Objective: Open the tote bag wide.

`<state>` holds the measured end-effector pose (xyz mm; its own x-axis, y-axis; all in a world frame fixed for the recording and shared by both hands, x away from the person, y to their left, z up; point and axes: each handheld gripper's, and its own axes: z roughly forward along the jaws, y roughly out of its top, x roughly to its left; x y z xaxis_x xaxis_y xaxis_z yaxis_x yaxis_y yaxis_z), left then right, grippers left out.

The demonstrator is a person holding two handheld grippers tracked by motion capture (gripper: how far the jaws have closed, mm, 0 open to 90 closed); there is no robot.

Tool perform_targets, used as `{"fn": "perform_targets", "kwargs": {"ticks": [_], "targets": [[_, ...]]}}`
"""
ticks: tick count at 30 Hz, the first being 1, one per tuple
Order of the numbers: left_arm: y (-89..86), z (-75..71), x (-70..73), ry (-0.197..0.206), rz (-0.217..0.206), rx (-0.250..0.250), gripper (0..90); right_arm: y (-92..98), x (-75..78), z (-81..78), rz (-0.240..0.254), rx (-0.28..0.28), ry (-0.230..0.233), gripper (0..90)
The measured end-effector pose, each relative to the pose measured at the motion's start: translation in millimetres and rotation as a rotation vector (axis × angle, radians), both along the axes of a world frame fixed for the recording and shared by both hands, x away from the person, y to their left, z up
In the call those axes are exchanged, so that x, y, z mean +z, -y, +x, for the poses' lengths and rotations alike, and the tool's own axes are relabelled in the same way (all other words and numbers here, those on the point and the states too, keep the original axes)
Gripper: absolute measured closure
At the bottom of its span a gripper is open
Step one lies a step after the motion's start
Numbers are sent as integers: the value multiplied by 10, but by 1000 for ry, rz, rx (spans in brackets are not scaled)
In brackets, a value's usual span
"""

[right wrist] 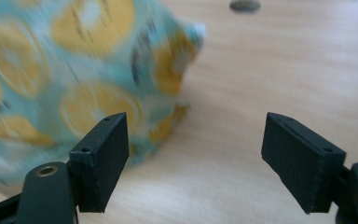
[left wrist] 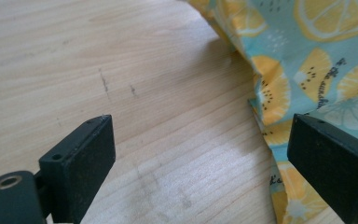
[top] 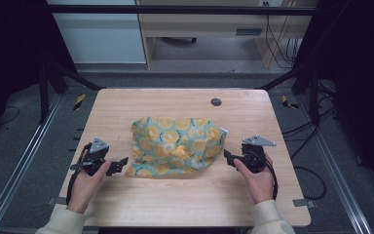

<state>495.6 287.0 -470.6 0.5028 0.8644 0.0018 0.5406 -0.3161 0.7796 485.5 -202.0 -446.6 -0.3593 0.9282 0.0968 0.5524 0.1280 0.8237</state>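
**Two open grippers flank a fruit-print cloth on a wooden table**

A crumpled cloth [top: 175, 145], light teal and printed with orange and kiwi slices, lies bunched near the middle of a pale wooden table [top: 185, 200]. Its folds rise unevenly, and one white-edged corner sticks out at its upper right side in the high view. A small dark round grommet [top: 216, 102] sits in the tabletop beyond the cloth, well apart from it.

The left gripper [top: 121, 164] is held in the person's left hand [top: 85, 183], low over the table just beside the cloth's lower left corner, its jaws pointing toward the fabric. In the left gripper view its two black jaws stand wide apart with bare wood between them; the cloth's folded edge [left wrist: 303, 79] lies ahead and to the right, beyond the right-hand jaw, and nothing is pinched. This gripper is released.

The right gripper [top: 228, 157] is held in the person's right hand [top: 255, 178] just off the cloth's right edge, its jaws aimed at the fabric. In the right gripper view the jaws also stand well apart, with bare tabletop between them; the cloth [right wrist: 74, 79] appears blurred ahead and to the left, beyond the left-hand jaw, and the grommet [right wrist: 245, 5] shows at the top edge. This gripper is released too and holds nothing.

Pale sleeves cover both of the person's wrists at the bottom of the high view.
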Motion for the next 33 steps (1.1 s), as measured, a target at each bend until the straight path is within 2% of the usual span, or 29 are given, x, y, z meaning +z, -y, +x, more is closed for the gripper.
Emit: {"fn": "perform_targets", "kwargs": {"ticks": [1, 2, 3, 5, 9, 13, 14, 15, 16, 17, 19, 20, 21, 22, 23, 25, 26, 31, 33], "targets": [[-7, 6, -12, -9, -4, 5, 74, 0, 0, 0, 0, 0, 0, 235], [-14, 12, -21, -15, 0, 8, 74, -61, 145, 35, -8, 18, 29, 250], [-19, 17, -28, -18, 6, 12, 74, -61, 145, 35, -8, 18, 29, 250], [-31, 26, -36, -21, 16, 18, 75, -142, 282, 95, -31, 39, 45, 251], [-63, 34, -24, -18, 18, 30, 74, -333, 511, 281, -74, 86, 45, 250], [-69, 33, -18, -18, 24, 32, 75, -501, 642, 550, -86, 136, -3, 221], [-70, 35, -17, -17, 27, 31, 75, -575, 646, 688, -93, 162, -44, 193], [-70, 36, -16, -18, 29, 30, 75, -575, 646, 688, -93, 162, -44, 193], [-65, 37, -18, -16, 28, 32, 76, -615, 606, 815, -76, 167, -86, 192], [-63, 37, -17, -14, 29, 33, 76, -615, 606, 815, -76, 167, -86, 192], [-71, 36, -4, -10, 40, 27, 76, -642, 556, 905, -69, 190, -136, 205], [-72, 36, -1, -9, 42, 25, 76, -658, 540, 926, -70, 196, -149, 279], [-71, 37, 0, -8, 42, 24, 76, -669, 535, 929, -72, 211, -149, 414], [-71, 38, 1, -8, 44, 23, 76, -696, 539, 903, -79, 242, -133, 624], [-70, 40, 1, -7, 45, 22, 76, -696, 539, 903, -79, 242, -133, 624], [-63, 41, -2, -9, 43, 24, 78, -718, 560, 853, -87, 252, -100, 767], [-60, 41, -3, -11, 44, 22, 79, -734, 592, 808, -70, 270, -83, 864], [-43, 34, -2, -13, 54, 18, 79, -753, 662, 729, -62, 290, -55, 900], [-39, 31, 0, -11, 55, 18, 79, -770, 718, 665, -49, 306, -25, 900]]}}
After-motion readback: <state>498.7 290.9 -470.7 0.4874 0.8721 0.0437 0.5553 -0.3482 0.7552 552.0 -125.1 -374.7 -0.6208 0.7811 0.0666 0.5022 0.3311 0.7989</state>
